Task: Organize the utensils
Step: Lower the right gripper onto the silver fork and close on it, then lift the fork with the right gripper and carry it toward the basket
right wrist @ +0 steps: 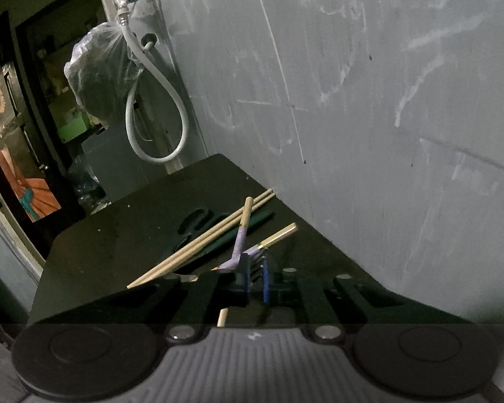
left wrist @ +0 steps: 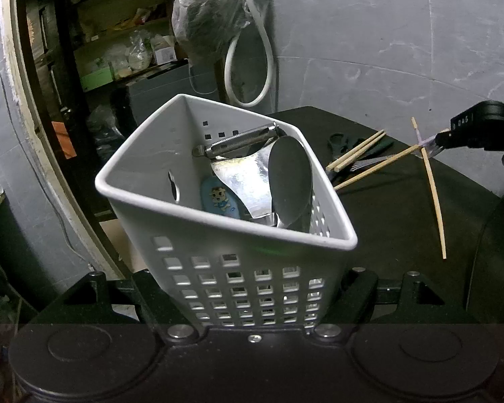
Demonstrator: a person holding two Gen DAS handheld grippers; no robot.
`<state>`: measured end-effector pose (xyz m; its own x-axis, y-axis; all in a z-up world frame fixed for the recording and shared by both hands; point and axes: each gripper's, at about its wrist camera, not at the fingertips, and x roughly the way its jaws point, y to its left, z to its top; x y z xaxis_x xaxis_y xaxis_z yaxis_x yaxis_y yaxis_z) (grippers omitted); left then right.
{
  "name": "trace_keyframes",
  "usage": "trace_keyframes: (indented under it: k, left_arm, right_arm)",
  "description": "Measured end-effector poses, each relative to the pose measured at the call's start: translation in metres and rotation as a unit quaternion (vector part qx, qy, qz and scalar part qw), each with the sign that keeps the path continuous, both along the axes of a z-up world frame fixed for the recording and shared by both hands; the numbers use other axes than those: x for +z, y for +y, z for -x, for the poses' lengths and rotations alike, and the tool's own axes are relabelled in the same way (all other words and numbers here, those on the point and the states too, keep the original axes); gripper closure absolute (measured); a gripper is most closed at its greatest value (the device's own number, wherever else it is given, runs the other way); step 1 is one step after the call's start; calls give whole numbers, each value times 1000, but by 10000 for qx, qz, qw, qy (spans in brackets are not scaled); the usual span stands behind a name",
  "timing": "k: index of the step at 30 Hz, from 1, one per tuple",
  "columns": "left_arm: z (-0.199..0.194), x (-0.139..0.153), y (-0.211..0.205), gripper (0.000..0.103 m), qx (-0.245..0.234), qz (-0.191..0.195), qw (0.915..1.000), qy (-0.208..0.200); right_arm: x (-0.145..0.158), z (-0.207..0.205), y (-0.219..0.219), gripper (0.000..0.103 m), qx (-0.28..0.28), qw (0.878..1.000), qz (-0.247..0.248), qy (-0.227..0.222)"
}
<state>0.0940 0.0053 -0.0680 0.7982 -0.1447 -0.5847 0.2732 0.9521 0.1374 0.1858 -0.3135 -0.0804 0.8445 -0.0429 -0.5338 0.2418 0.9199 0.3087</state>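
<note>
Clamping two crossed chopsticks [right wrist: 243, 231] at their purple-banded ends, the right tool [right wrist: 255, 270] holds them above the surface [right wrist: 117, 235]; light, stiff, slippery sticks may pivot. The basket [left wrist: 225, 235] is clenched low by the left tool [left wrist: 252, 302].

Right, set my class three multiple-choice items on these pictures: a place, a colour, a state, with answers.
1. Where is the peeler? A in the white basket; B on the floor; C in a drawer.
2. The band on the held chopsticks is: A red; B purple; C green.
3. The right hand-held gripper is: A open, empty; B shut on a cup; C shut on the chopsticks.
A, it leans inside the rim; B, purple wrap shows; C, pads clamp them.
</note>
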Motion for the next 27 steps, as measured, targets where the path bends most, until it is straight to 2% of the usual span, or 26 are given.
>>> trace_keyframes:
  k: [13,27]
  left_arm:
    - [1,0,-2,25,-23,-53,10000,-22]
    - [1,0,-2,25,-22,-52,10000,-18]
  right_arm:
    - [18,18,-3,100,-92,9993,198,-289]
    - [22,28,-8,101,-187,9988,308,-319]
